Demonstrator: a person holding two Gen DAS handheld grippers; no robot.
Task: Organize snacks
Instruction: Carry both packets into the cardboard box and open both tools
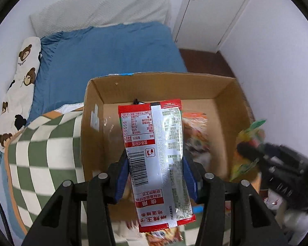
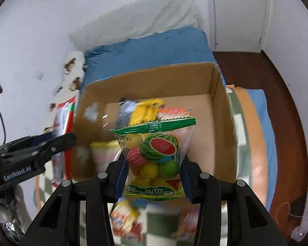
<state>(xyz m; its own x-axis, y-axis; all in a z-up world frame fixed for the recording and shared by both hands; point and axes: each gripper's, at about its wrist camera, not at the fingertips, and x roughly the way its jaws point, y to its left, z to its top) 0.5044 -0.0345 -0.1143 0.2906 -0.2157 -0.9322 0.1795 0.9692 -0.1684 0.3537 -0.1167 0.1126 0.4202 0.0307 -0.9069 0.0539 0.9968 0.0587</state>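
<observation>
Left gripper [image 1: 156,176]: black frame, blue pads clamped on the long edges of a flat, glossy red-and-silver snack packet [image 1: 156,160], its printed back toward the lens.
Right gripper [image 2: 153,174]: clenched on a clear crinkled watermelon candy bag [image 2: 156,157] with a green serrated seal and round, ball-shaped sweets inside.
Cardboard box [image 1: 223,90]: open, plain brown corrugated walls; both packets hung above its mouth, sticking out past the fingertips.
Box contents: blurred wrappers, yellow and orange, perhaps a pale cup at the near left wall.
Bedding: smooth blue sheet [image 1: 113,53], green-and-white checked blanket [image 1: 43,149] under the box.
Left view only: bear-print pillow [image 1: 18,86] in full, and the right gripper side-on.
Right view only: dark red-brown floor [image 2: 281,94], and loose snacks lying on the blanket nearer than the box.
</observation>
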